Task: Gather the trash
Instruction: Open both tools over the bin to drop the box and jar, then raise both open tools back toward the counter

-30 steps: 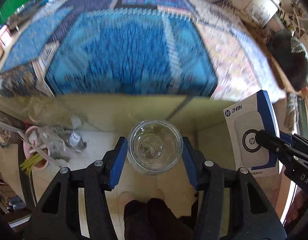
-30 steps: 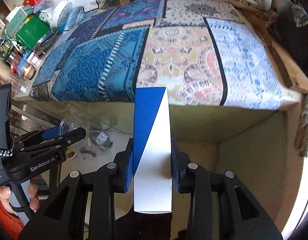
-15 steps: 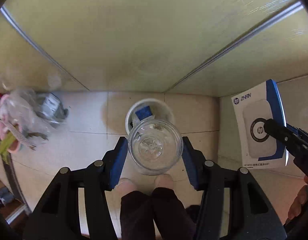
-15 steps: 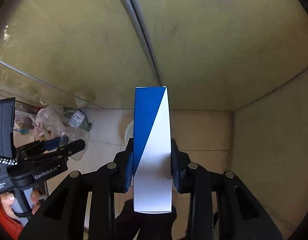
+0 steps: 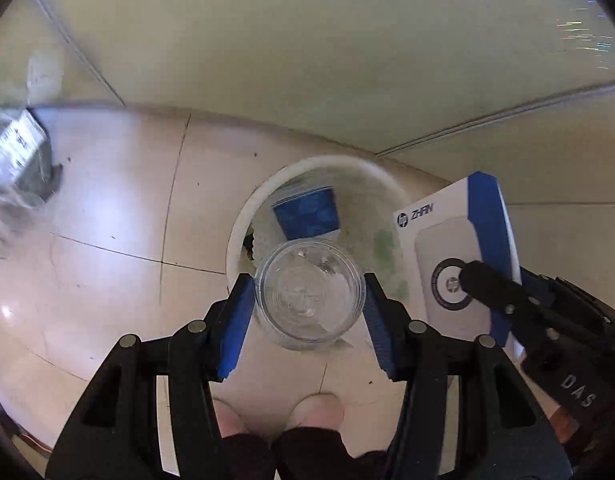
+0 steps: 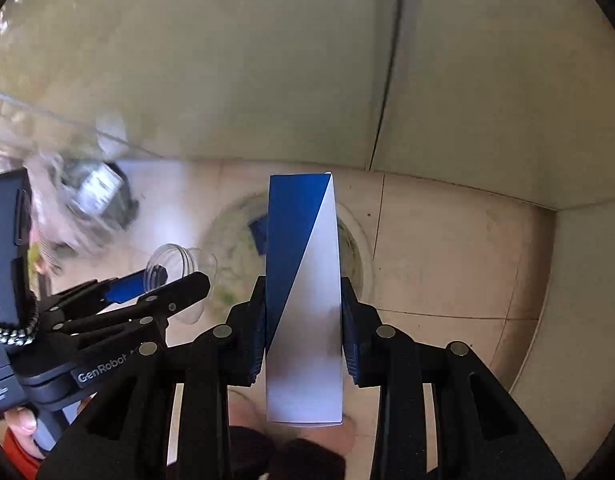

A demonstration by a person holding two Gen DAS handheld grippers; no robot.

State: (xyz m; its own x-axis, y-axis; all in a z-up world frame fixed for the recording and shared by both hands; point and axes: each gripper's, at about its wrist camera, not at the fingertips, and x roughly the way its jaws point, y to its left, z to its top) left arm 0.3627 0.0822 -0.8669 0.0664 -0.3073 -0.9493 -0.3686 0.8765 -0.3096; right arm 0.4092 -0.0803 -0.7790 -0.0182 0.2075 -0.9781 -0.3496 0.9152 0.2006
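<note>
My left gripper (image 5: 307, 285) is shut on a clear plastic cup (image 5: 310, 295), seen mouth-on and held just above the near rim of a round white bin (image 5: 243, 216) on the tiled floor. A blue packet (image 5: 307, 216) lies inside the bin. My right gripper (image 6: 303, 285) is shut on a flat blue-and-white printer box (image 6: 303, 280), upright over the same bin (image 6: 357, 240). In the left wrist view that box (image 5: 439, 248) hangs at the bin's right edge. In the right wrist view the left gripper (image 6: 163, 280) and its cup (image 6: 173, 262) sit left of the bin.
Pale yellow panels (image 5: 307, 60) rise behind the bin and close in on the right (image 6: 579, 280). A crumpled clear bag of clutter (image 5: 15, 160) lies on the floor at the left. The person's toes (image 5: 317, 410) are right below the grippers.
Both grippers have dropped from above the patterned cloth down to just over the bin on the floor. The cup and the box stay gripped as before.
</note>
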